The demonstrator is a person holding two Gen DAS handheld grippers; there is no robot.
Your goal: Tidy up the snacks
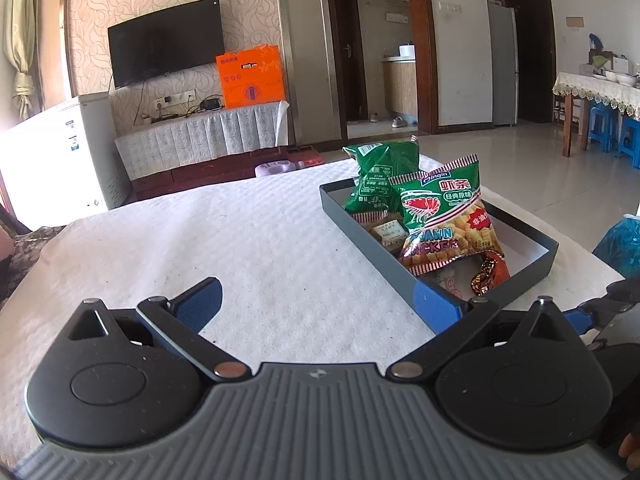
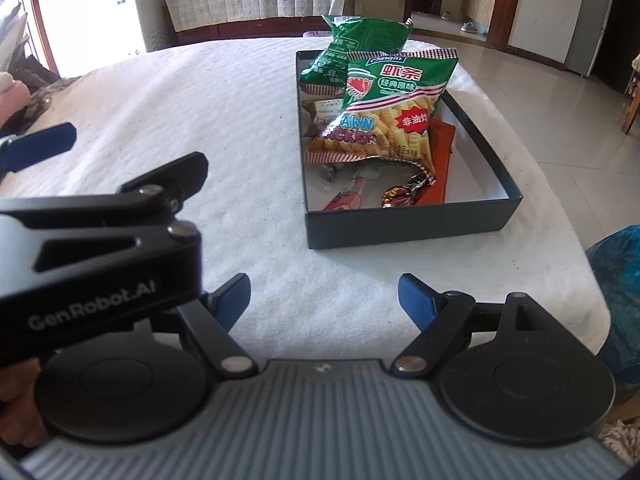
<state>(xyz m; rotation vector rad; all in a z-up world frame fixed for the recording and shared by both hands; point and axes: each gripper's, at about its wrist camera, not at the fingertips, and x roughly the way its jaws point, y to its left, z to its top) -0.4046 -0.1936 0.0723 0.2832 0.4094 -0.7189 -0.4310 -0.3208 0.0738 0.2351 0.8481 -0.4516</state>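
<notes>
Both our left gripper (image 1: 320, 304) and right gripper (image 2: 324, 300) hover spread wide and empty above the white cloth (image 2: 224, 120), short of the dark box (image 2: 404, 226) where the snacks sit piled. The prawn cracker bag (image 2: 384, 116) lying on top, with a second green bag (image 2: 360, 46) leaning behind it, looks light, puffy and slick, with brittle contents, so we would pinch it by the flat crimped seam along its upper edge rather than squeeze the belly. The small foil-wrapped sweet (image 2: 400, 194) and flat packets underneath are partly hidden, so we can only guess they are thin and may slip.
</notes>
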